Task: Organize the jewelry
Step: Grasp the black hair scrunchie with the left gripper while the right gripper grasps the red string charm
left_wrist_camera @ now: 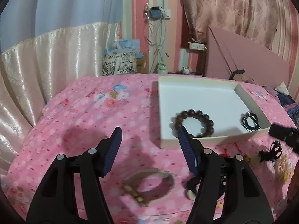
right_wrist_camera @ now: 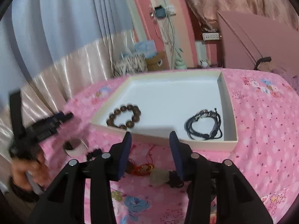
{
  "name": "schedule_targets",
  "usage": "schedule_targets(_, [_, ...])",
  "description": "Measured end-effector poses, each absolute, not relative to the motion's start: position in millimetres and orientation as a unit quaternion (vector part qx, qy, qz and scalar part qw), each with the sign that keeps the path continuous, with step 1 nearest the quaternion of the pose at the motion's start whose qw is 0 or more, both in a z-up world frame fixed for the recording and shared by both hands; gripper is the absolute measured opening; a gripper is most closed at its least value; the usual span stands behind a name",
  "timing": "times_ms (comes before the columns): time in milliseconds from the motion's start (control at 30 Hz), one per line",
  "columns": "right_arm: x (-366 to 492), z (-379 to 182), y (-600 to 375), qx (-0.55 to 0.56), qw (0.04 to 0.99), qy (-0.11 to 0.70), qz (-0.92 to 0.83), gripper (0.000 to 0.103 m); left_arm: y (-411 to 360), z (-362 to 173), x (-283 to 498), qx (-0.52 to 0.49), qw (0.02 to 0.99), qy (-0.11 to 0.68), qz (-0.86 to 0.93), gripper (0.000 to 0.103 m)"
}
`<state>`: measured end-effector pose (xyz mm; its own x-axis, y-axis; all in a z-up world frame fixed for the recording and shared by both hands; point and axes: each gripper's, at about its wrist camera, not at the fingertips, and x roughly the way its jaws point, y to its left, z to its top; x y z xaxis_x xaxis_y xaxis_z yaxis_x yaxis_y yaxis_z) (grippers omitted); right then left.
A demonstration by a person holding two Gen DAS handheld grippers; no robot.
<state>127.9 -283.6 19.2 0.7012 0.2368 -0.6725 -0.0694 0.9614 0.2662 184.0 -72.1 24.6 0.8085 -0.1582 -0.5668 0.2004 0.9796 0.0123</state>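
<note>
— So, how much is put away?
— Two pieces lie in the white box (right_wrist_camera: 229, 115) on the bed (right_wrist_camera: 261, 130): the wooden bead bracelet (right_wrist_camera: 124, 116) and the black cord bracelet (right_wrist_camera: 204, 126).
— And outside it?
— A pale cord bracelet (left_wrist_camera: 149, 184) and a red-string pendant (right_wrist_camera: 149, 169), near the bed's front edge. Both left tongs (left_wrist_camera: 149, 153) and right tongs (right_wrist_camera: 150, 156) gape wide, empty.
</note>
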Motion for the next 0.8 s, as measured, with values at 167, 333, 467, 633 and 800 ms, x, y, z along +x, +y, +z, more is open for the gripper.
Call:
schedule_targets(167, [130.0, 1.7, -259.1, 0.079, 0.902, 0.411, 0.106, 0.033, -50.3, 22.9, 194.7, 0.035, 0.947, 0.309, -0.078, 0.069])
schedule_targets(333, [132.2, -10.2, -245.6, 0.041, 0.897, 0.429, 0.101, 0.028, -48.5, 20.2, 195.2, 0.039, 0.947, 0.312, -0.070, 0.069])
schedule_targets(467, [131.8, -18.0, -241.2, 0.027, 0.891, 0.443, 0.092, 0.028, -57.3, 18.2, 188.9, 0.047, 0.945, 0.312, -0.086, 0.069])
schedule_targets(633, [134.3, -24.9, -241.0, 0.023, 0.885, 0.456, 0.090, 0.021, -80.5, 9.7, 179.9, 0.068, 0.937, 0.323, -0.117, 0.069])
schedule_targets(800, [135.0, -31.1, -238.3, 0.019, 0.880, 0.466, 0.094, 0.008, -107.7, -4.2, 170.2, 0.110, 0.923, 0.339, -0.148, 0.069])
